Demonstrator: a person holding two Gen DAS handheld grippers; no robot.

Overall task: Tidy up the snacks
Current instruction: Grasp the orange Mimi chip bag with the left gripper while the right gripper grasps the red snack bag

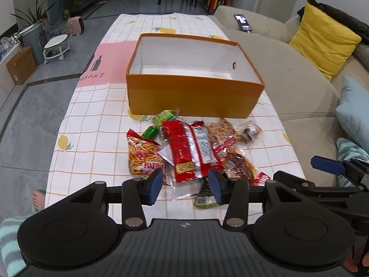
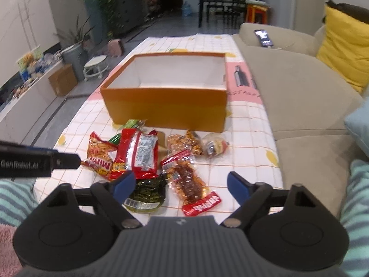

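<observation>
An open orange box (image 1: 191, 93) (image 2: 166, 106) with a white, empty inside stands on the checked tablecloth. A pile of snack packets lies in front of it: a big red bag (image 1: 189, 149) (image 2: 138, 153), a chip bag (image 1: 143, 157) (image 2: 99, 155), green packets (image 1: 165, 116), a dark olive packet (image 2: 146, 195), a clear packet of dried meat (image 2: 186, 182) and a small round snack (image 2: 215, 146). My left gripper (image 1: 184, 188) is open, just short of the pile. My right gripper (image 2: 182, 188) is open wide above the dried meat packet.
A beige sofa (image 1: 288, 73) runs along the table's right side with a yellow cushion (image 1: 322, 39) and a phone (image 1: 243, 23). On the floor at left are a white stool (image 1: 56, 47), a cardboard box (image 1: 20, 65) and plants. My right gripper shows in the left wrist view (image 1: 329, 165).
</observation>
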